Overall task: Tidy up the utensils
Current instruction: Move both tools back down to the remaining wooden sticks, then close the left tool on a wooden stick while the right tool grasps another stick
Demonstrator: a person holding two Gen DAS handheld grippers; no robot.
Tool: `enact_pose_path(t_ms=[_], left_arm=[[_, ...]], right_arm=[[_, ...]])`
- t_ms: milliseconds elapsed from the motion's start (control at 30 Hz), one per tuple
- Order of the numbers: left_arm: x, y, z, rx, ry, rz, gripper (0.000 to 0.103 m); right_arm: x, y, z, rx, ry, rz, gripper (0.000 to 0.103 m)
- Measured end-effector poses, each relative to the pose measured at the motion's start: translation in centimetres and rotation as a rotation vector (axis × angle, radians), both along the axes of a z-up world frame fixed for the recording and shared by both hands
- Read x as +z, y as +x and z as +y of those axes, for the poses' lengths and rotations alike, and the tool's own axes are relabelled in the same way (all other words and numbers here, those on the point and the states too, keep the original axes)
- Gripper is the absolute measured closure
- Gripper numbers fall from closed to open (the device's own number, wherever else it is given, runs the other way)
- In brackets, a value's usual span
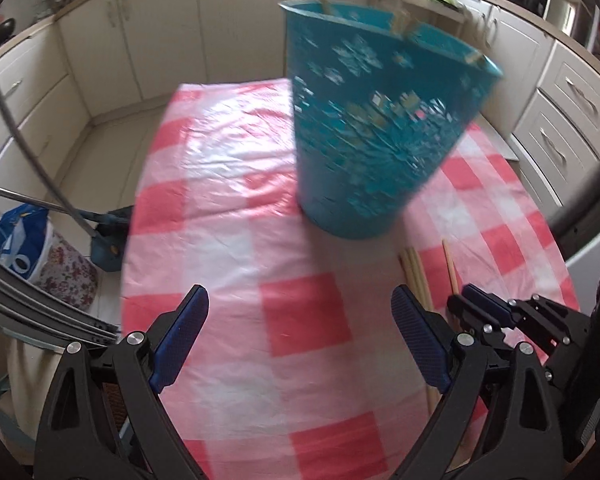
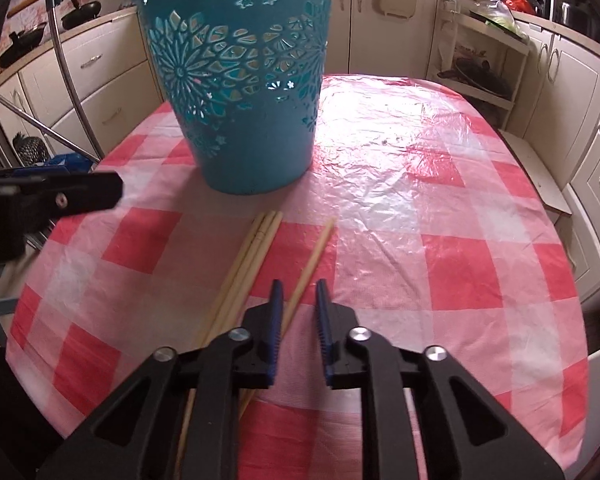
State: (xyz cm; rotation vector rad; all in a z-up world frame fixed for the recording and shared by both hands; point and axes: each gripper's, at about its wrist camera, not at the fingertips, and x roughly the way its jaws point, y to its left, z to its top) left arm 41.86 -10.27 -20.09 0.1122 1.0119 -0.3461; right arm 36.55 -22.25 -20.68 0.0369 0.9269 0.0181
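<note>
Bamboo chopstick (image 2: pixel 312 256) sits loose between the right gripper (image 2: pixel 299 292)'s narrowed, not-yet-pinching jaws and might roll away, while the left gripper (image 1: pixel 300 300) gapes wide, holding nothing.

glossy plastic tablecloth (image 2: pixel 400 168); wooden chopsticks (image 2: pixel 256 248)

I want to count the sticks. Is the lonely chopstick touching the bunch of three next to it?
Apart. The right wrist view shows the single chopstick lying beside the three bunched chopsticks, with a strip of checked tablecloth showing between them.
</note>
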Motion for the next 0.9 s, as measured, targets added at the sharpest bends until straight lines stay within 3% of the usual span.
enact_pose_path(t_ms=[233, 467, 900], left_arm=[[-2.4, -0.7, -2.9, -0.062, 0.012, 0.054, 0.014], [-3.4, -0.5, -4.0, -0.067, 0.001, 0.077, 0.014], [-4.8, -0.2, -5.5, -0.062, 0.065, 0.085, 0.014]], right_arm=[[0.1, -0.7, -2.9, -0.029, 0.045, 0.003, 0.093], [0.1, -1.3, -4.1, -0.021, 0.077, -0.004, 0.093], [0.1, -1.4, -4.7, -0.014, 0.097, -0.005, 0.093]])
